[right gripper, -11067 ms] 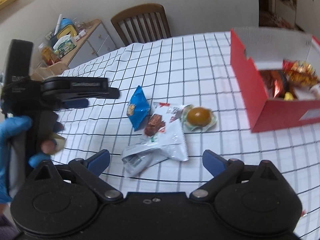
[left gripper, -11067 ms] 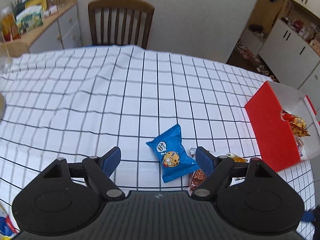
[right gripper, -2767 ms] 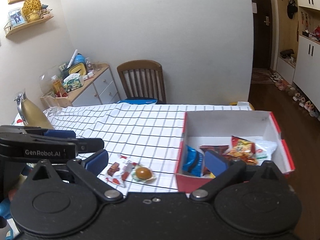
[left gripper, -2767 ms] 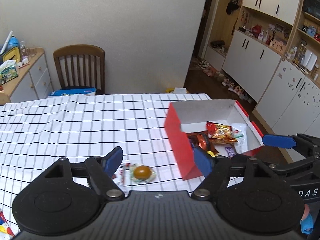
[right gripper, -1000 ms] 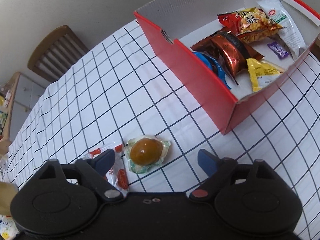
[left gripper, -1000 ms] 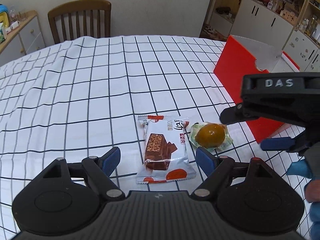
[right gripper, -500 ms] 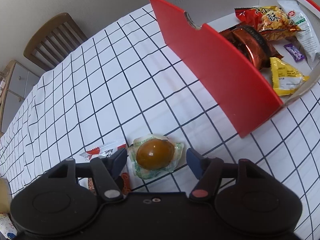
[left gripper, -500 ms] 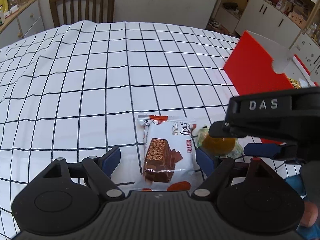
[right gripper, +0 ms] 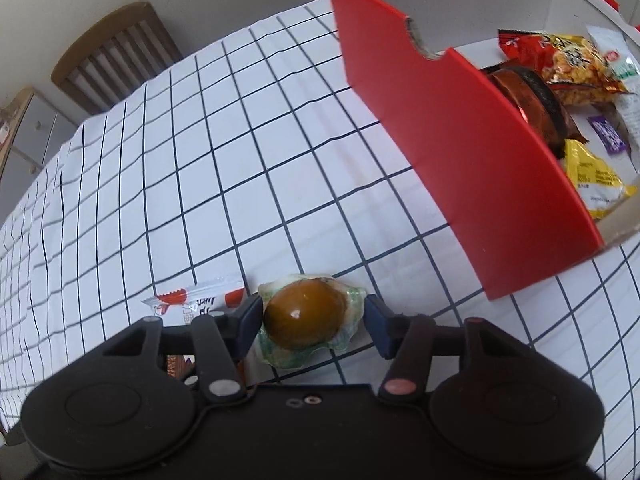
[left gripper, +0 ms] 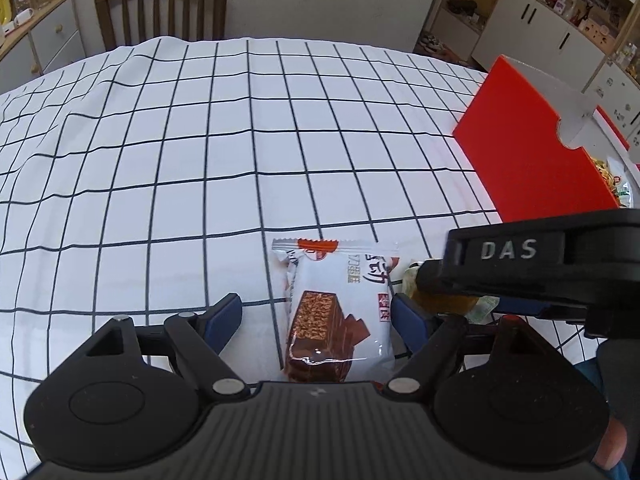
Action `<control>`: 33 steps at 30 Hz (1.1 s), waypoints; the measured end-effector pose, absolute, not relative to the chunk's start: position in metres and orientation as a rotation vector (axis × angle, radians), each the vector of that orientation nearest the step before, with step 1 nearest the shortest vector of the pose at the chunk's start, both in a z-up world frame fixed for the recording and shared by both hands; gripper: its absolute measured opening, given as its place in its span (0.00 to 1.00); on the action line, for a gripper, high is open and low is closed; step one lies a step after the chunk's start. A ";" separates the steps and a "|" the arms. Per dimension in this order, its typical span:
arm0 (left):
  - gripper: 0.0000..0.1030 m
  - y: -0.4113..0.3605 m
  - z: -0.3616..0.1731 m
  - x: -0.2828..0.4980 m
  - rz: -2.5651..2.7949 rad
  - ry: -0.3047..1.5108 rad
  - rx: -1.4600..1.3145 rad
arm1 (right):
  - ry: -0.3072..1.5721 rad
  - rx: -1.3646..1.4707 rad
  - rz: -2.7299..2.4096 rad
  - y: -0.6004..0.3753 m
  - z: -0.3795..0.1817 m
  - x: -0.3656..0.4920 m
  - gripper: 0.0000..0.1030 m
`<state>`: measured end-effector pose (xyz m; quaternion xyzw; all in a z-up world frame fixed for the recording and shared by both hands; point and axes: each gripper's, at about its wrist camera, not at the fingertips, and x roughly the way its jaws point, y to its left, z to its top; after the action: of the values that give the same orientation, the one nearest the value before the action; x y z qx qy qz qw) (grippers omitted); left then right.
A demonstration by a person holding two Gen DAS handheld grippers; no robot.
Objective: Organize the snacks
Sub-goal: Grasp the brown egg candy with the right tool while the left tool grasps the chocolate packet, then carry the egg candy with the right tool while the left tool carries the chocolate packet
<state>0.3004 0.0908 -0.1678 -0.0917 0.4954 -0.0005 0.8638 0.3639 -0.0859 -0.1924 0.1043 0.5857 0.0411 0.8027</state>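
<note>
Done: many snacks were seen in the red box | Left: chocolate bar between wide left claw fingers | egg pack inside half-closed right claw, not gripped, both on table

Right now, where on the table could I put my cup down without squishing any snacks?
The checked tablecloth is bare from the chair side to the red box. It's crowded near the wafer packet, the packed egg and both grippers.
</note>
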 end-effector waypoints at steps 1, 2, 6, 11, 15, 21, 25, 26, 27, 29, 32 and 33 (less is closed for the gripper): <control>0.70 0.090 -0.168 0.301 -0.006 1.043 -0.185 | 1.253 0.213 0.093 -0.085 -0.193 0.364 0.54; 0.69 0.089 -0.168 0.302 -0.010 1.047 -0.180 | 1.250 0.204 0.097 -0.084 -0.193 0.365 0.53; 0.58 0.086 -0.168 0.304 -0.022 1.051 -0.176 | 1.237 0.173 0.116 -0.081 -0.192 0.364 0.51; 0.47 0.087 -0.167 0.303 -0.035 1.051 -0.193 | 1.222 0.155 0.151 -0.082 -0.190 0.361 0.48; 0.46 0.094 -0.167 0.298 -0.025 1.048 -0.223 | 1.216 0.162 0.165 -0.088 -0.190 0.357 0.46; 0.45 0.103 -0.163 0.289 0.002 1.055 -0.259 | 1.219 0.178 0.183 -0.096 -0.186 0.347 0.45; 0.45 0.107 -0.156 0.279 0.014 1.051 -0.282 | 1.209 0.167 0.217 -0.099 -0.178 0.334 0.45; 0.45 0.108 -0.154 0.276 0.017 1.051 -0.287 | 1.207 0.166 0.225 -0.101 -0.176 0.330 0.45; 0.45 0.108 -0.152 0.273 0.019 1.052 -0.290 | 1.206 0.165 0.233 -0.103 -0.174 0.327 0.45; 0.45 0.107 -0.149 0.268 0.019 1.054 -0.296 | 1.202 0.160 0.246 -0.107 -0.168 0.320 0.45; 0.45 0.104 -0.143 0.260 0.023 1.054 -0.296 | 1.185 0.138 0.271 -0.113 -0.157 0.309 0.45; 0.45 0.102 -0.140 0.257 0.022 1.053 -0.296 | 1.179 0.130 0.278 -0.115 -0.153 0.306 0.45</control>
<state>0.2574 0.1023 -0.1403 -0.1410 0.5008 0.0104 0.8539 0.3056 -0.1153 -0.1530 0.0611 0.5537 0.1307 0.8201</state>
